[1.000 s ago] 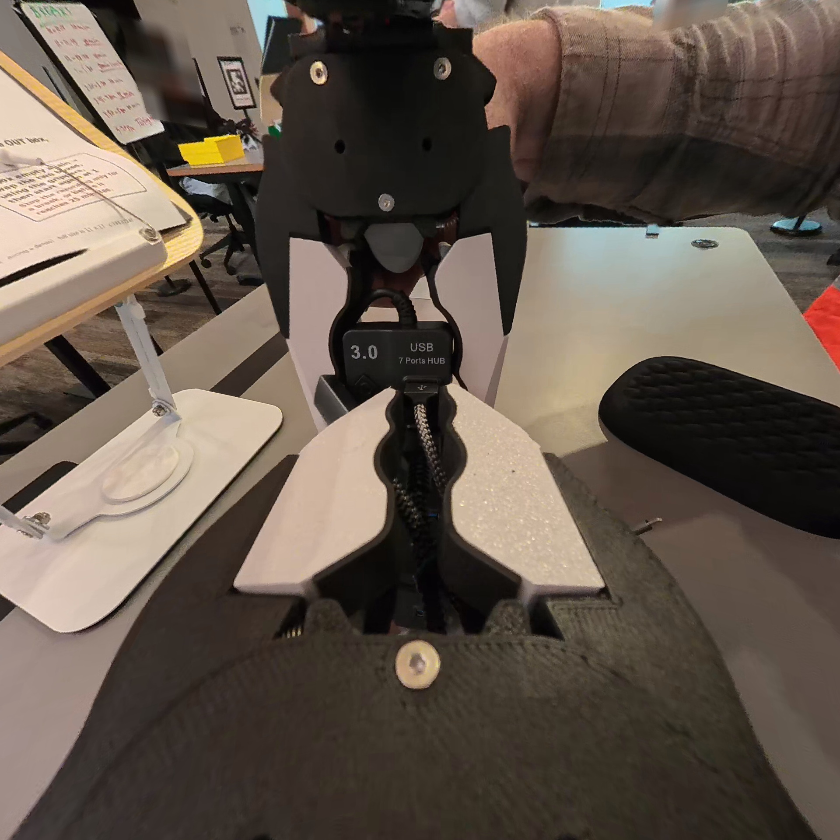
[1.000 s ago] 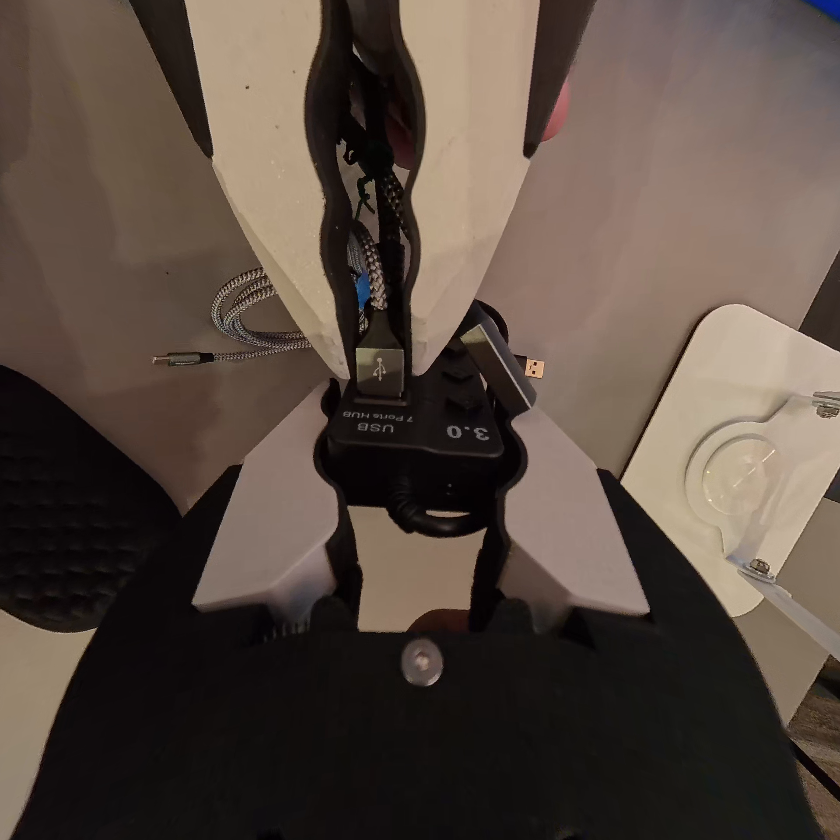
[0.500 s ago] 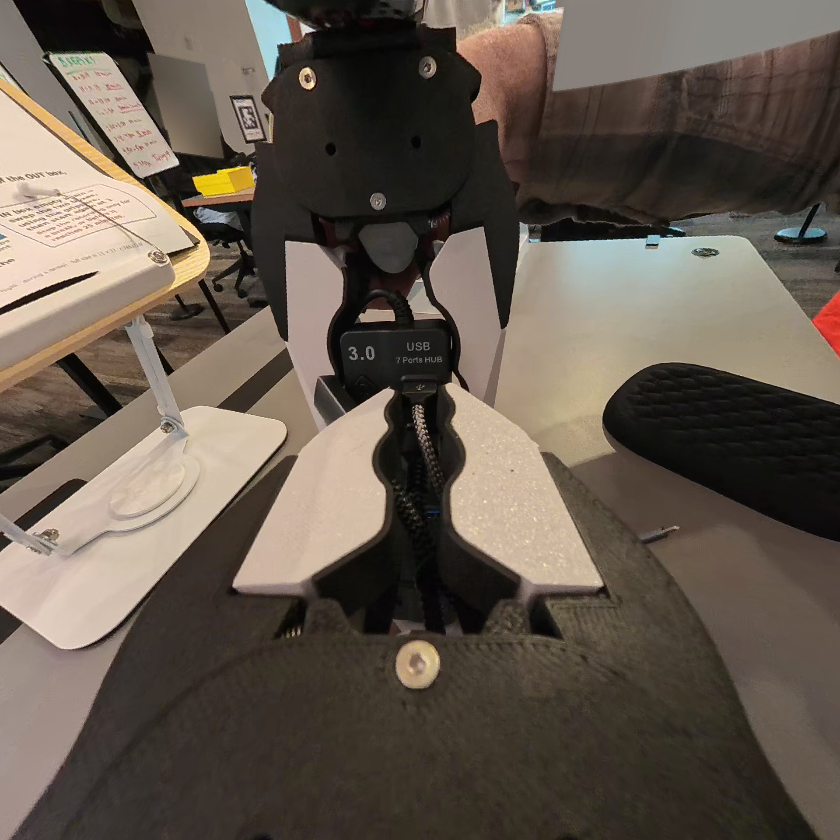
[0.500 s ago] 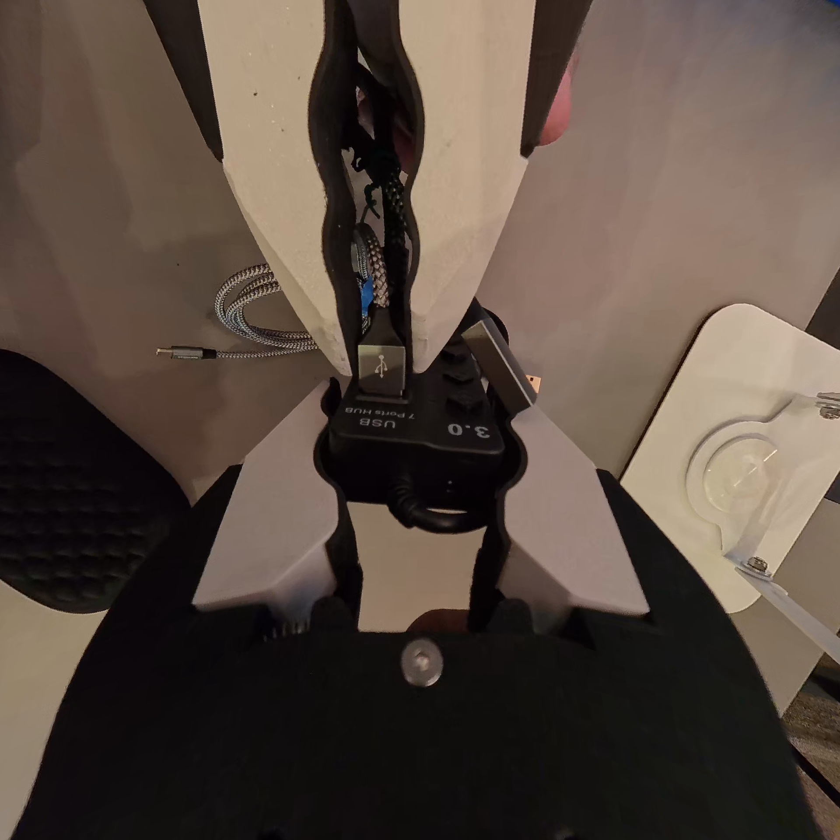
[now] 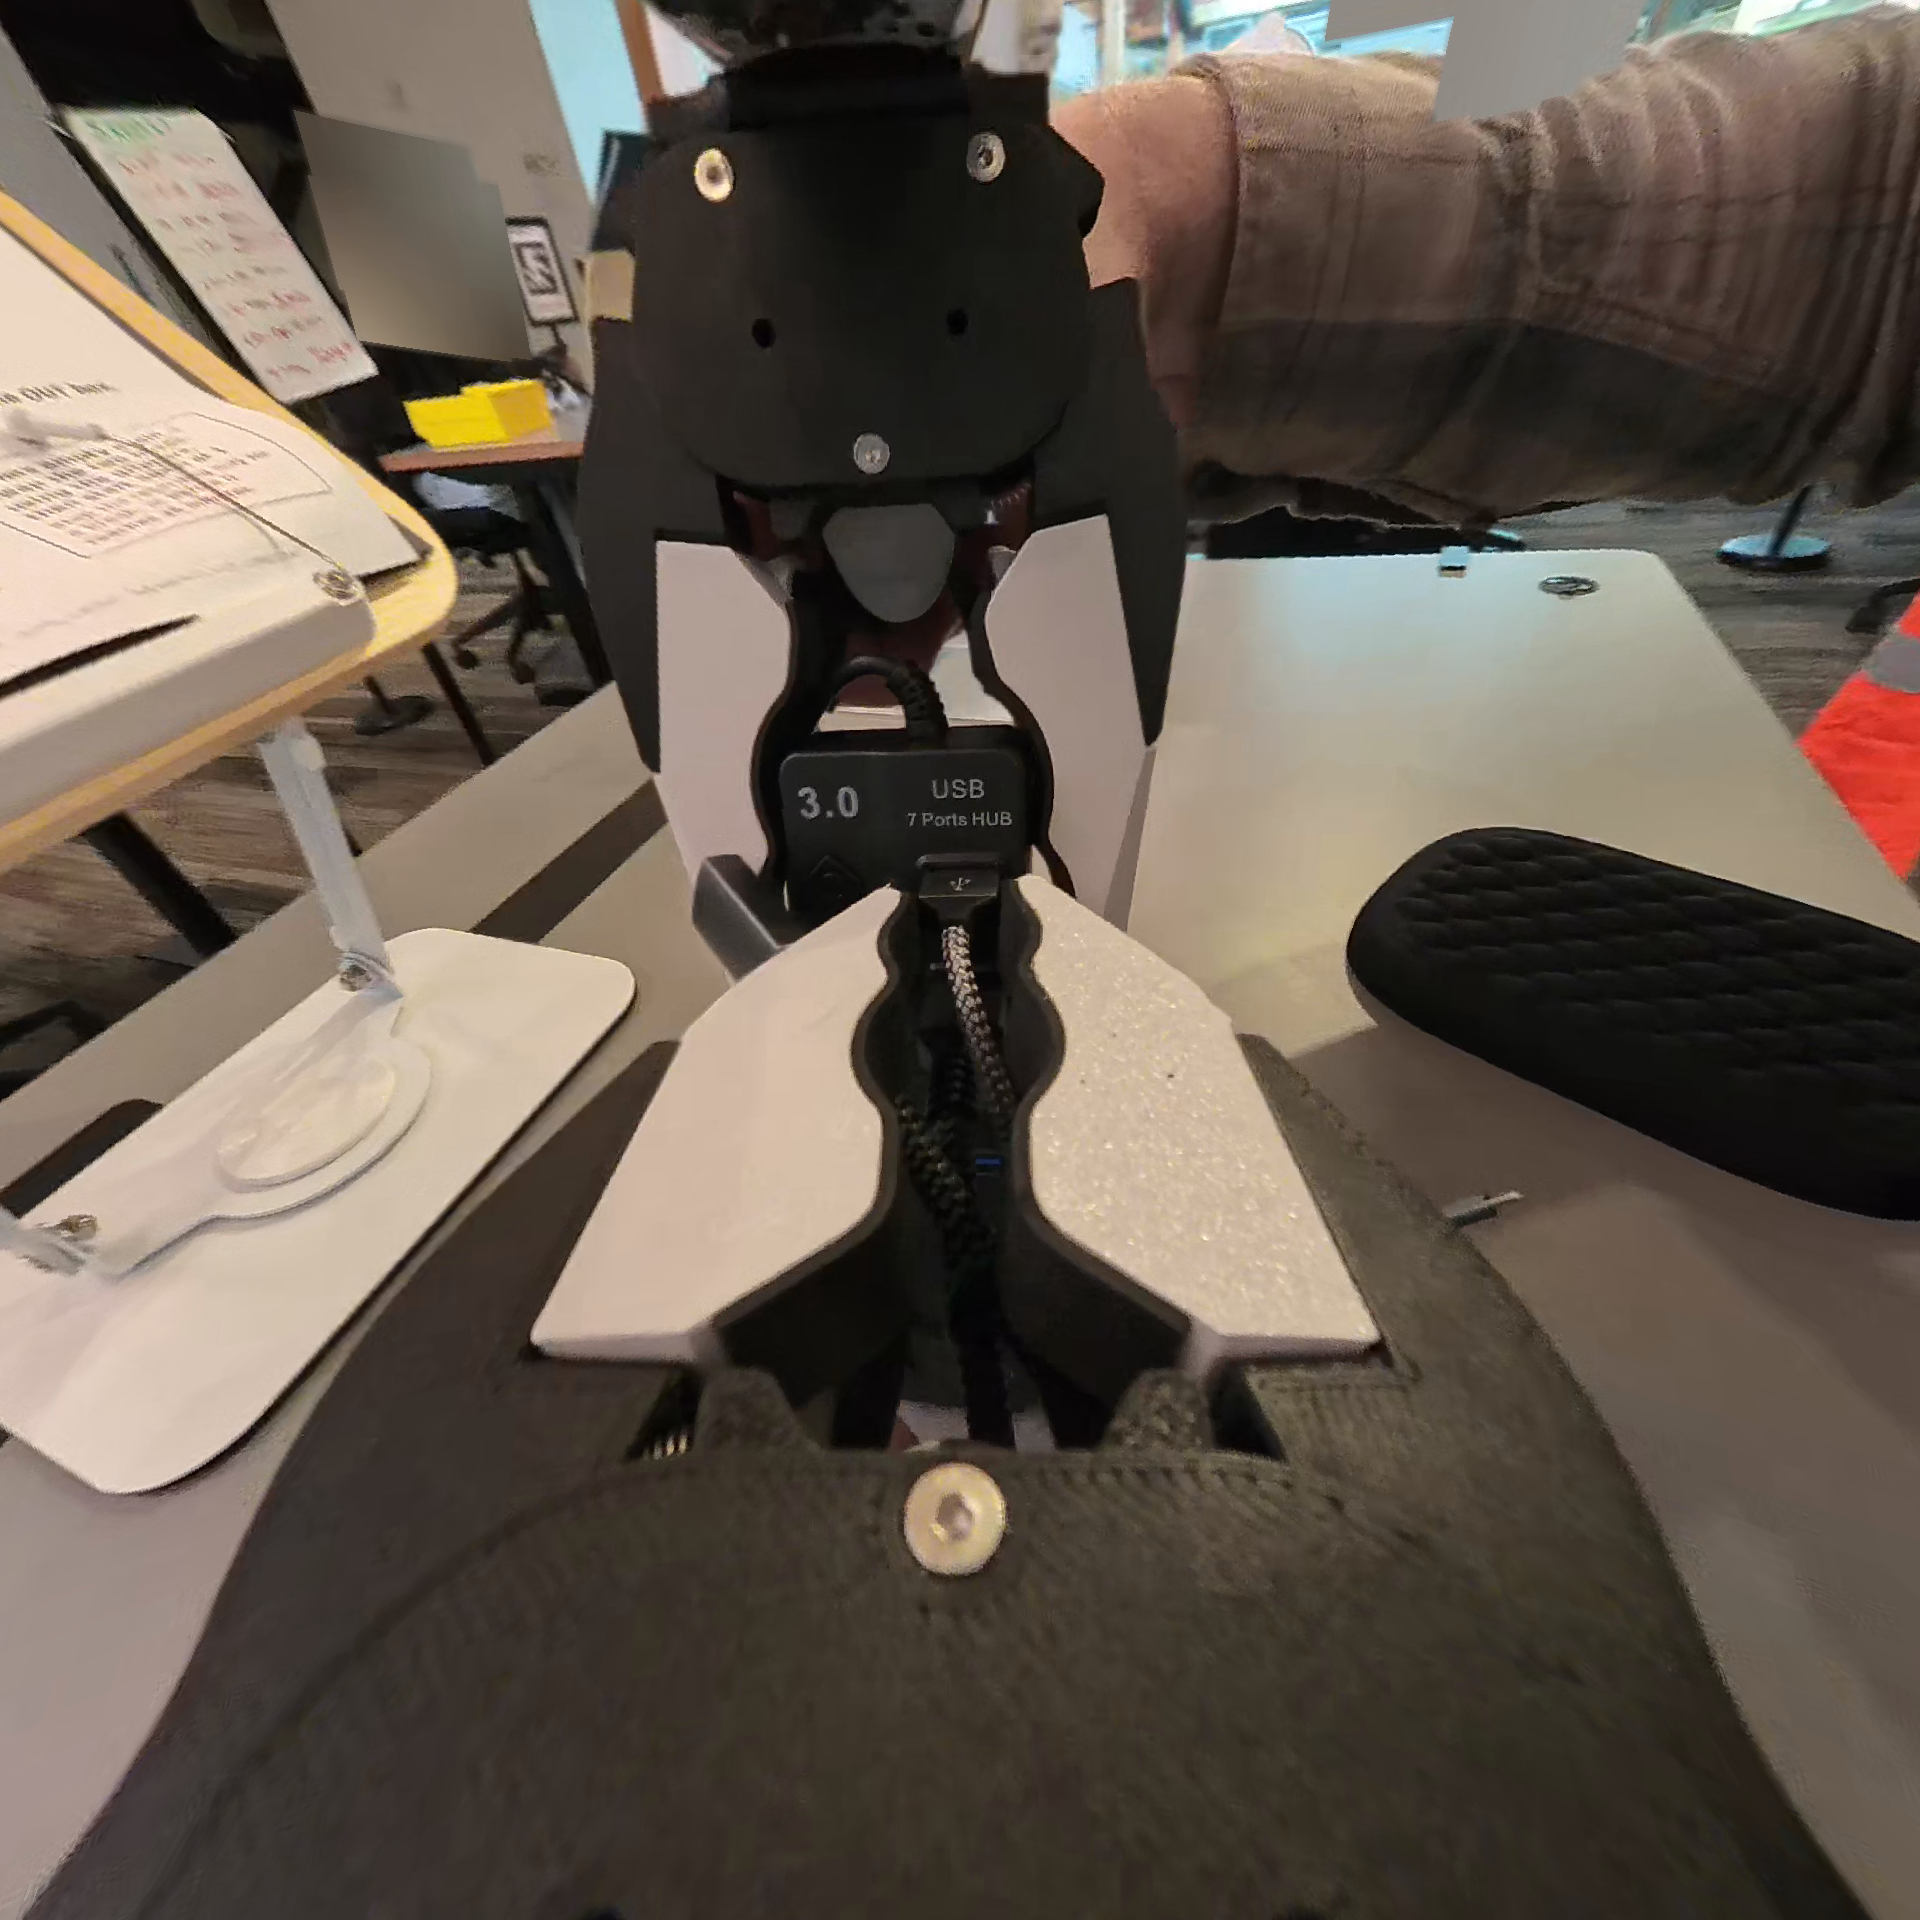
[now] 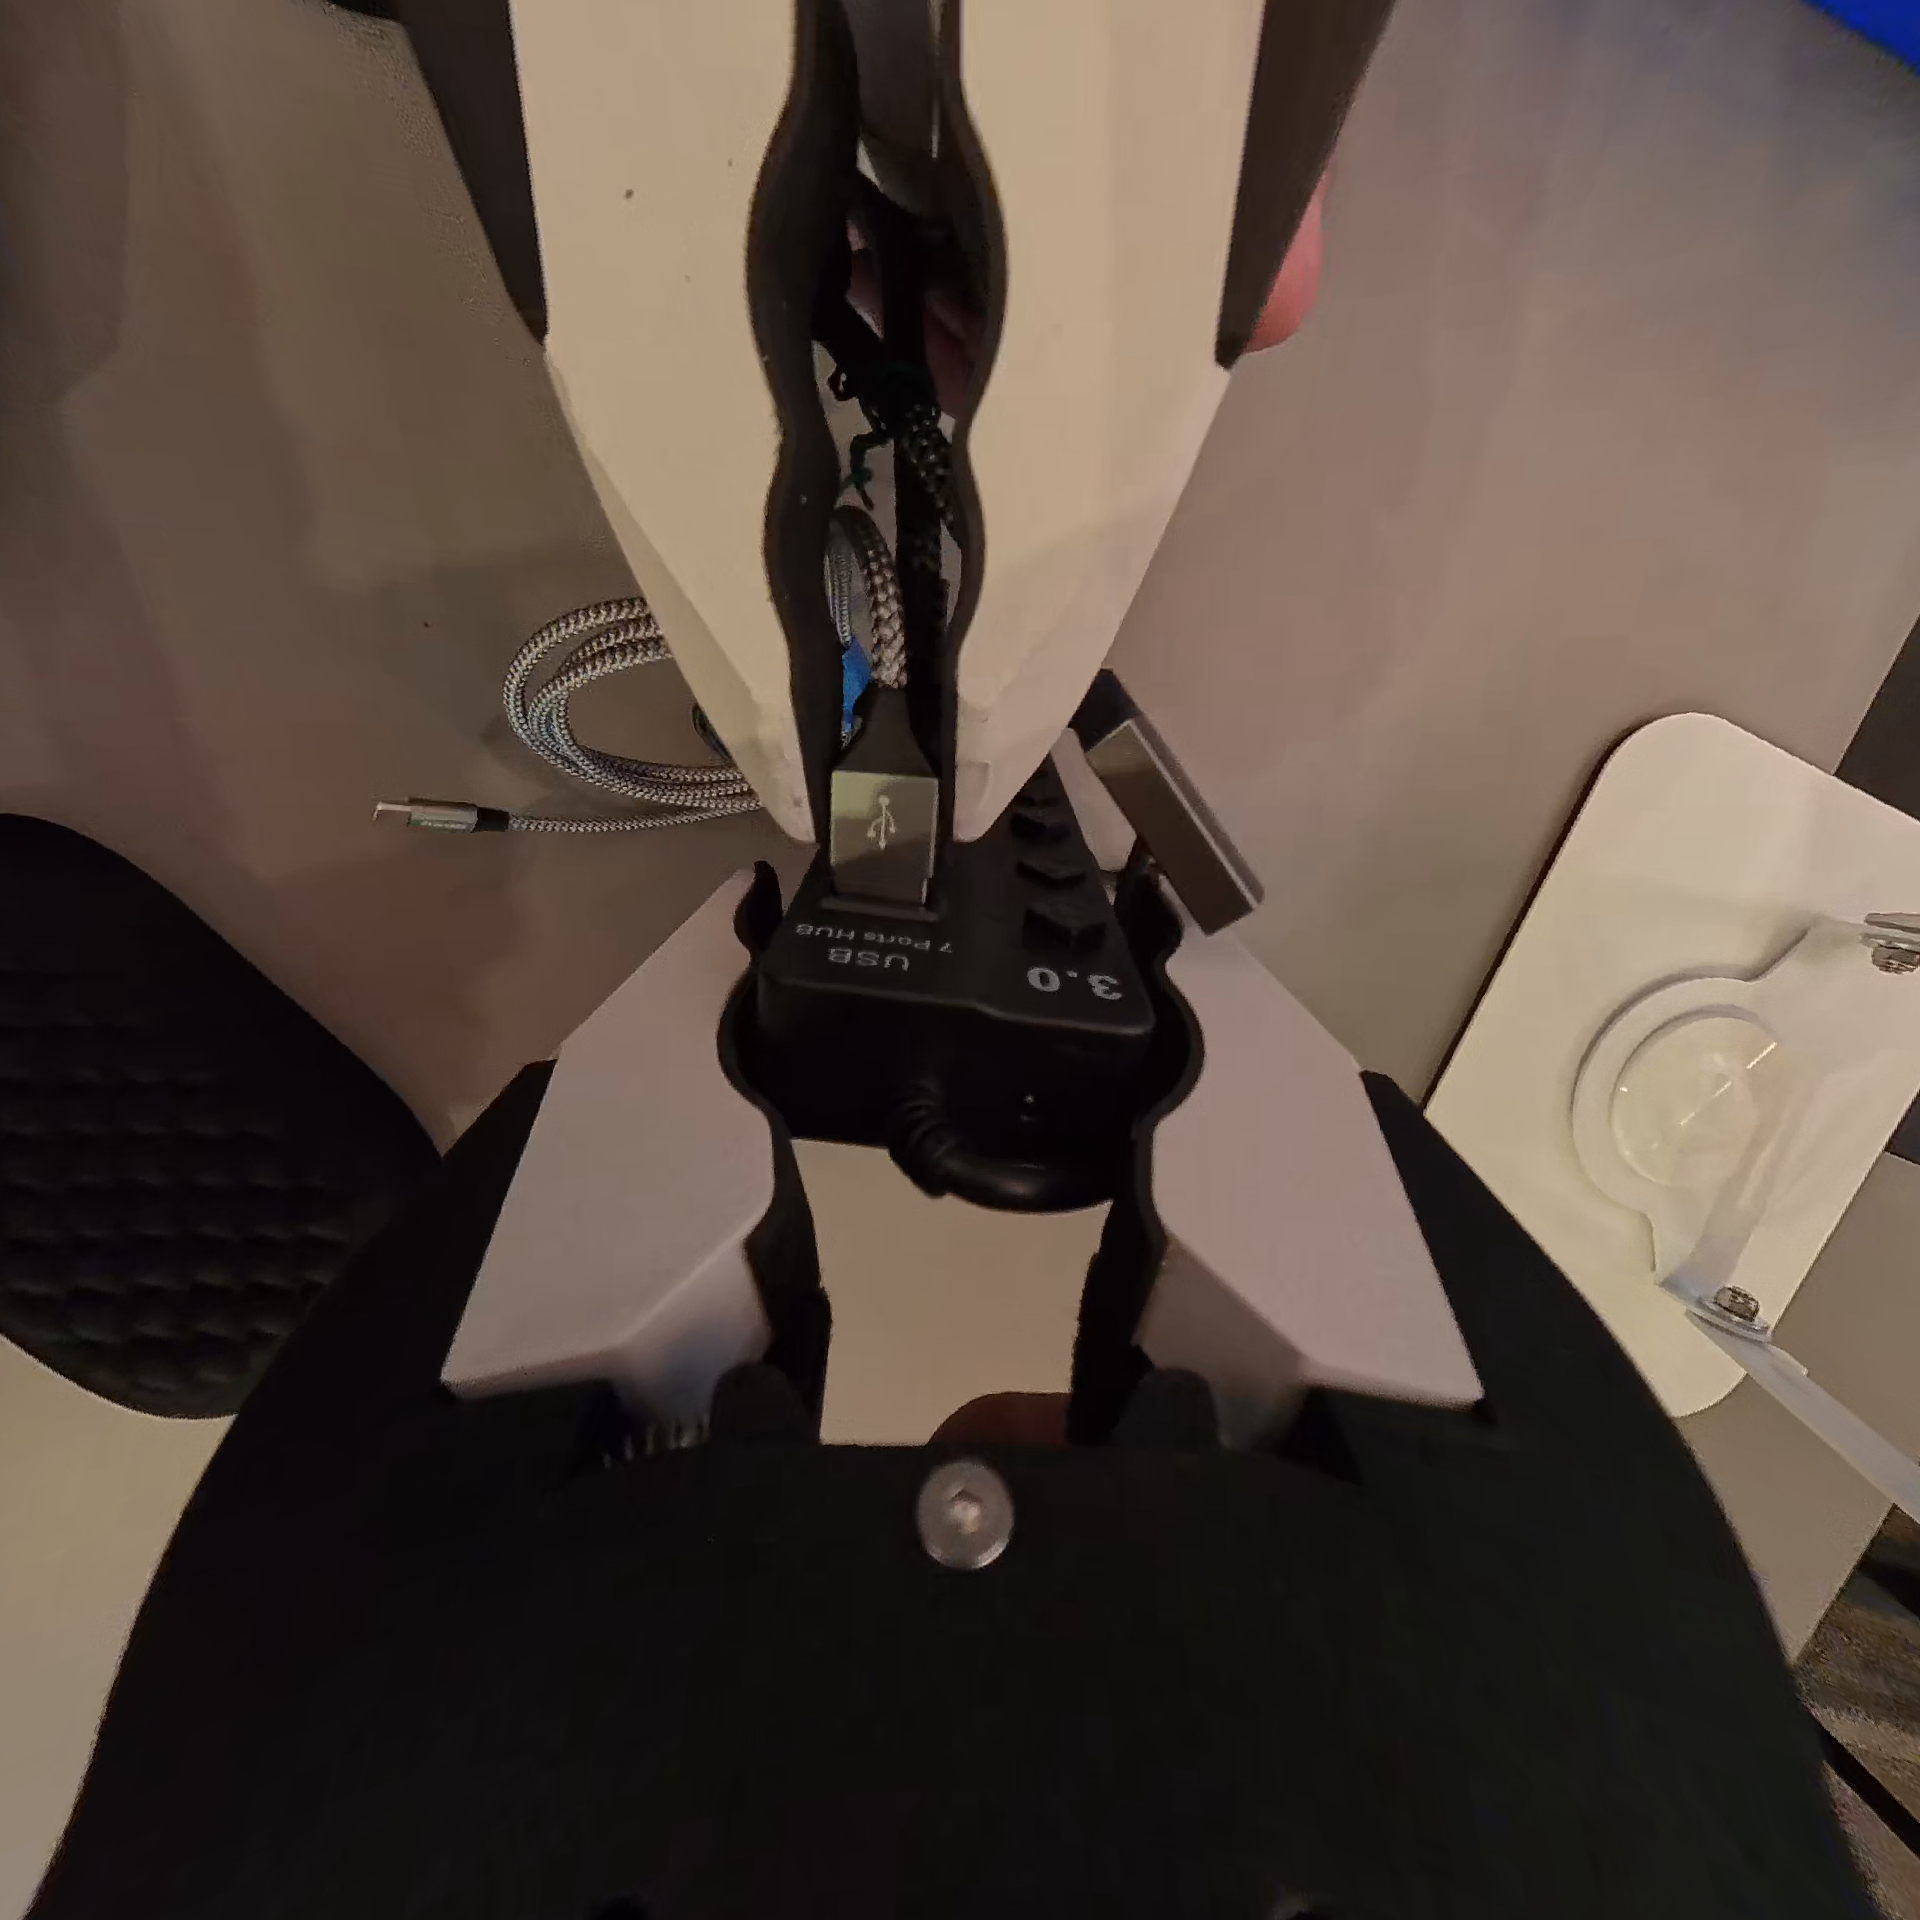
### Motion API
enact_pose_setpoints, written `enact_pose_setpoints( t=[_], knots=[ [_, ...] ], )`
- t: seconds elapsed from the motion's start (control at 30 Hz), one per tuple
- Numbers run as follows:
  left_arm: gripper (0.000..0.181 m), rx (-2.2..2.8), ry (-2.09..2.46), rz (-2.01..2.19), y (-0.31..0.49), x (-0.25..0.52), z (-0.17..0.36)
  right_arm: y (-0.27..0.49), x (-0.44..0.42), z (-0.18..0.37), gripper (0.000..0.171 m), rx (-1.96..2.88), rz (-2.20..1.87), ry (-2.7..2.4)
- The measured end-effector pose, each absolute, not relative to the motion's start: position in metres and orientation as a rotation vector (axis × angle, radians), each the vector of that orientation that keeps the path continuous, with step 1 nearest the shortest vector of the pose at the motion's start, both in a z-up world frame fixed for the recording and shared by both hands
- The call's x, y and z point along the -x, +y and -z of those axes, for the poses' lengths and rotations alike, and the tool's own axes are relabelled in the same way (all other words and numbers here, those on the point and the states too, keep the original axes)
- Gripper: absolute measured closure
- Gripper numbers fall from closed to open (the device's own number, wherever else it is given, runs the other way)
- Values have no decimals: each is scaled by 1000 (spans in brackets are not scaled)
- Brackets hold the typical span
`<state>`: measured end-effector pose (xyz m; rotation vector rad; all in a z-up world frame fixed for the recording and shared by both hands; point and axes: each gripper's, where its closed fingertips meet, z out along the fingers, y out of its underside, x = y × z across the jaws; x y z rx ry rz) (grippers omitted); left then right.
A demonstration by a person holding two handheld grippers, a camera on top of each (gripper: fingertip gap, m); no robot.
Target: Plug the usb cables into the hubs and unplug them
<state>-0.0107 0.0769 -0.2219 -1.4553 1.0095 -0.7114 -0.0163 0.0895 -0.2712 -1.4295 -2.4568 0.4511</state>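
Note:
My left gripper [image 5: 961,899] is shut on a dark USB plug [image 5: 958,881] with a braided cable [image 5: 971,1029] running back between the fingers. The plug sits in a port on the top of the black USB hub [image 5: 904,805]. My right gripper [image 6: 961,935] faces the left one and is shut on the hub's [image 6: 956,987] two sides, holding it above the table. In the right wrist view the left gripper [image 6: 883,821] comes in from the top, its pads pressed on the plug [image 6: 883,831].
A grey metal hub [image 6: 1164,821] lies just behind the black one. A loose braided cable [image 6: 582,727] lies coiled on the grey table [image 5: 1351,727]. A black mesh pad [image 5: 1662,997] is on one side, a white stand base [image 5: 312,1143] on the other. A person's sleeve [image 5: 1507,312] is above. My hands' fingertips stand some 5 cm from each other.
Both grippers swayed slightly together. The plug stays in the port and both grasps hold as before.

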Motion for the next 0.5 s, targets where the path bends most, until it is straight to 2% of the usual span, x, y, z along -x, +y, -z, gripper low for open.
enact_pose_setpoints(
  t=[0.13, 0.5],
  knots=[
    [167, 1465, 1009, 869, 76, 18, 215, 95, 11, 272, 105, 1453, -444, -2443],
    [168, 1405, 961, 706, 81, 44, 184, 98, 8, 273, 105, 1470, -458, -2424]
  ],
)
